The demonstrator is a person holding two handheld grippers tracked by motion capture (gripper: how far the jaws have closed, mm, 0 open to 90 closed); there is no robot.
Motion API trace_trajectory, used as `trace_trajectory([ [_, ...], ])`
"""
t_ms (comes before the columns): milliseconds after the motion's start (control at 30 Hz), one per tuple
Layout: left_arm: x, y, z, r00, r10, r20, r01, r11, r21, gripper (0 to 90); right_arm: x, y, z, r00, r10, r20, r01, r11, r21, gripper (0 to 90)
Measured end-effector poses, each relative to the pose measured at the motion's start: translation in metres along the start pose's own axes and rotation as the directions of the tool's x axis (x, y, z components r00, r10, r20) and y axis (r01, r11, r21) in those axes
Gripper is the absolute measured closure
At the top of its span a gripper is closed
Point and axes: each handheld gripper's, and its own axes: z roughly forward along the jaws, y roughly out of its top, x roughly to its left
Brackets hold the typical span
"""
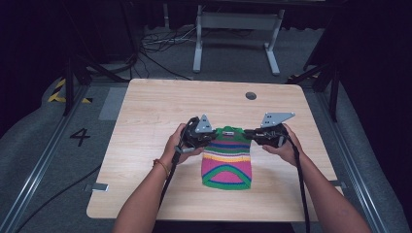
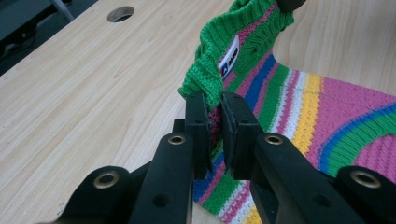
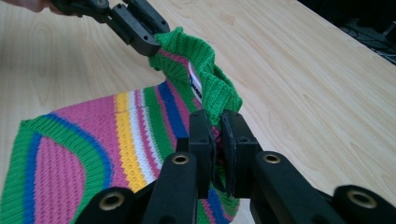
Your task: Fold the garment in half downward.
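A small knitted garment (image 1: 227, 160), striped in green, pink, yellow, white and blue and shaped like a tiny sleeveless sweater, lies on the pale wooden table (image 1: 145, 116) with its green ribbed top edge lifted between the two grippers. The left gripper (image 1: 209, 136) has its black jaws clamped on one corner of that ribbed band; in the left gripper view the knit is pinched flat between the pads, the band rising away ahead of the jaws toward the other tool. The right gripper (image 1: 250, 133) is closed in the same way on the opposite corner, and in the right gripper view the green rib (image 3: 205, 79) runs from its jaws forward and up to the left gripper (image 3: 144, 39) beyond it. A small white label (image 2: 229, 58) with red and blue print sits inside the neckline between the two holds.

The relation that matters is this: the band spans straight from one gripper to the other, slack and rumpled, while the garment's long axis runs back from both grippers toward the person, its rounded green hem (image 1: 226, 184) resting on the table. Both hands are equally near, each at its own corner. Any next move, whether lifting, spreading or folding, would probably need the pair to travel together, since pulling unevenly would likely skew the knit.
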Motion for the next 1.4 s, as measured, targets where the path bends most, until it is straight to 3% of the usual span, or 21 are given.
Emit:
trace_trajectory([
  [267, -0.022, -0.004, -0.012, 0.9961, 0.076, 0.045, -0.077, 0.997, 0.011, 82.0, 0.03, -0.011, -0.01, 0.9968, -0.078, -0.016, 0.078, 0.997, 0.028, 83.1],
  [467, -0.036, -0.013, -0.02, 0.9921, 0.106, 0.067, -0.109, 0.9934, 0.036, 82.1, 0.046, -0.02, -0.014, 0.9944, -0.092, -0.051, 0.094, 0.995, 0.043, 83.3],
  [633, -0.049, -0.021, -0.022, 0.9844, 0.144, 0.102, -0.151, 0.9859, 0.071, 82.0, 0.056, -0.026, -0.016, 0.9899, -0.107, -0.093, 0.113, 0.992, 0.061, 83.5],
  [733, -0.058, -0.027, -0.021, 0.9748, 0.189, 0.119, -0.201, 0.9745, 0.1, 81.9, 0.064, -0.03, -0.015, 0.9847, -0.122, -0.125, 0.132, 0.988, 0.076, 83.5],
  [800, -0.067, -0.034, -0.018, 0.964, 0.224, 0.143, -0.244, 0.9599, 0.138, 81.6, 0.069, -0.034, -0.014, 0.9818, -0.123, -0.145, 0.136, 0.987, 0.087, 83.5],
  [967, -0.075, -0.043, -0.016, 0.955, 0.244, 0.169, -0.27, 0.9498, 0.158, 81.3, 0.074, -0.04, -0.012, 0.9772, -0.129, -0.168, 0.148, 0.983, 0.104, 83.7],
  [1100, -0.08, -0.048, -0.016, 0.9498, 0.247, 0.192, -0.278, 0.9477, 0.157, 81.6, 0.082, -0.044, -0.01, 0.9701, -0.142, -0.197, 0.171, 0.976, 0.136, 84.0],
  [1400, -0.088, -0.053, -0.018, 0.9476, 0.251, 0.197, -0.288, 0.9397, 0.185, 75.3, 0.096, -0.052, -0.009, 0.9628, -0.165, -0.214, 0.206, 0.961, 0.185, 81.7],
])
